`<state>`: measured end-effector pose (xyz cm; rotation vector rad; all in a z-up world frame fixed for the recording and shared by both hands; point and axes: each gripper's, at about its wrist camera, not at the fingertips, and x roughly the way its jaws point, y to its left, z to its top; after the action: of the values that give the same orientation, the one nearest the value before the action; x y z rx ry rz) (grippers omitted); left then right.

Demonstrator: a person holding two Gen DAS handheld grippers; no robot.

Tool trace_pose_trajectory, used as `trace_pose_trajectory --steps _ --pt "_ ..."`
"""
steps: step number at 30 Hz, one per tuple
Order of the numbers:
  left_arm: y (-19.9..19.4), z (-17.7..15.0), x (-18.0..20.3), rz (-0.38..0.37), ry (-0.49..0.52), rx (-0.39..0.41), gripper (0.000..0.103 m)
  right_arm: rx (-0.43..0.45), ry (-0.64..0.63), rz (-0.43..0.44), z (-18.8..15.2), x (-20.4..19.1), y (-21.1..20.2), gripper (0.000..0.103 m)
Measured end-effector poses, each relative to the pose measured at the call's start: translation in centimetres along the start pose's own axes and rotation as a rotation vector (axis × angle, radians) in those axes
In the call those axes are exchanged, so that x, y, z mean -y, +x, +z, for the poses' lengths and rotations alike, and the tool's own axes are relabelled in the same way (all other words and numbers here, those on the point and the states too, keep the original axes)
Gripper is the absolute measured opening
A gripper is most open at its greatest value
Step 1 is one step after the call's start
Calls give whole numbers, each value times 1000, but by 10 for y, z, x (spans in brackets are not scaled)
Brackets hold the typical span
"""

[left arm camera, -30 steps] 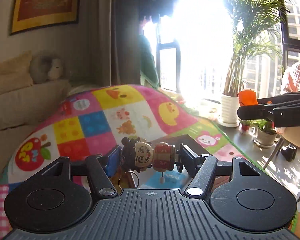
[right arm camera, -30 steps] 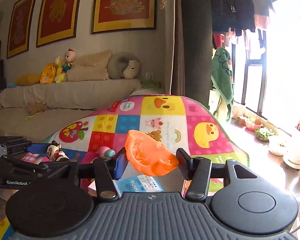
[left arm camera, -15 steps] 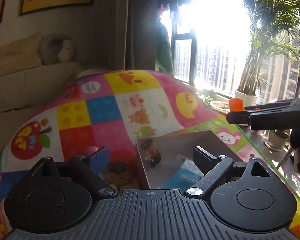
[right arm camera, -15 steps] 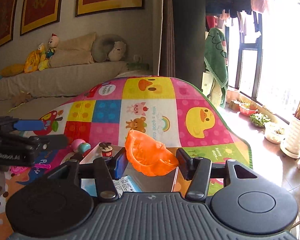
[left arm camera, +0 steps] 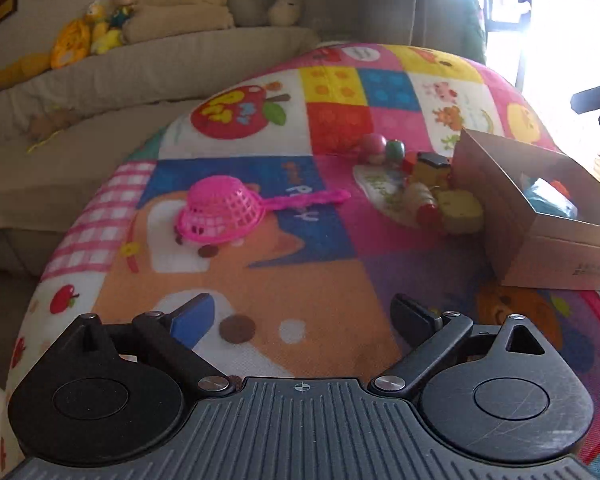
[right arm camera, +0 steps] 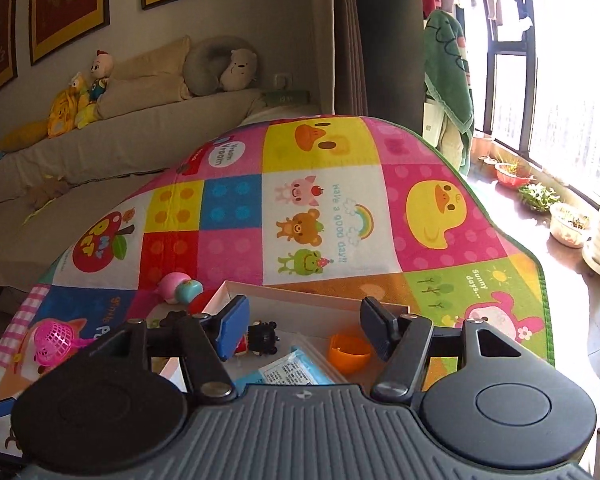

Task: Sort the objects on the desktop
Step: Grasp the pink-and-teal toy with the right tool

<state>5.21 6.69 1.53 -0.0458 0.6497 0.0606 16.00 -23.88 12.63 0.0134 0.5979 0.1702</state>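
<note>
Over the mat (left arm camera: pixel 300 280), the left gripper (left arm camera: pixel 300 320) is held with its jaws opening, already wide, and nothing is seen between them. Ahead of it a pink strainer (left arm camera: pixel 220 210) lies upside down on the mat, and small toys (left arm camera: pixel 432 196) are clustered just beside the box (left arm camera: pixel 512 216). Above the box (right arm camera: pixel 300 300), the right gripper (right arm camera: pixel 304 328) is seen with jaws opening and nothing gripped. An orange cup (right arm camera: pixel 348 354), a figurine (right arm camera: pixel 262 338) and a blue packet (right arm camera: pixel 288 368) lie inside the box.
</note>
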Motion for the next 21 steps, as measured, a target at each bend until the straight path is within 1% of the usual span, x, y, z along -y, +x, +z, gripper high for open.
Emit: trace_pose_trajectory --steps 3,5,7,9,11,12,14,16,18,19,20,21 --pt "2 -9 -8 -32 -62 -18 100 -67 -32 57 2 -33 11 67" --pt "-3 -10 -11 -42 -82 25 101 -108 -43 101 9 -56 22 69" --pt "-5 -11 -13 -57 -98 34 101 -142 -57 135 18 -80 37 70" --pt "-5 -11 -15 -70 -112 41 101 -181 -95 145 27 -105 60 74" --pt "-4 -11 -17 -85 -126 40 101 -225 -157 123 32 -126 87 74" --pt "-4 -11 -18 -92 -135 38 101 -251 -203 81 33 -139 108 74" --pt "-4 -12 -21 -100 -155 36 101 -301 -240 12 31 -150 140 60" --pt "-4 -12 -23 -110 -168 31 101 -330 -262 -44 27 -155 169 57" --pt "-4 -12 -24 -118 -174 30 101 -344 -292 -96 23 -157 187 52" --pt "-5 -12 -25 -119 -176 30 101 -362 -306 -123 19 -155 197 48" --pt "-5 -13 -25 -119 -175 29 101 -378 -303 -135 18 -154 202 42" --pt "-6 -12 -25 -121 -172 31 101 -393 -295 -134 17 -153 203 42"
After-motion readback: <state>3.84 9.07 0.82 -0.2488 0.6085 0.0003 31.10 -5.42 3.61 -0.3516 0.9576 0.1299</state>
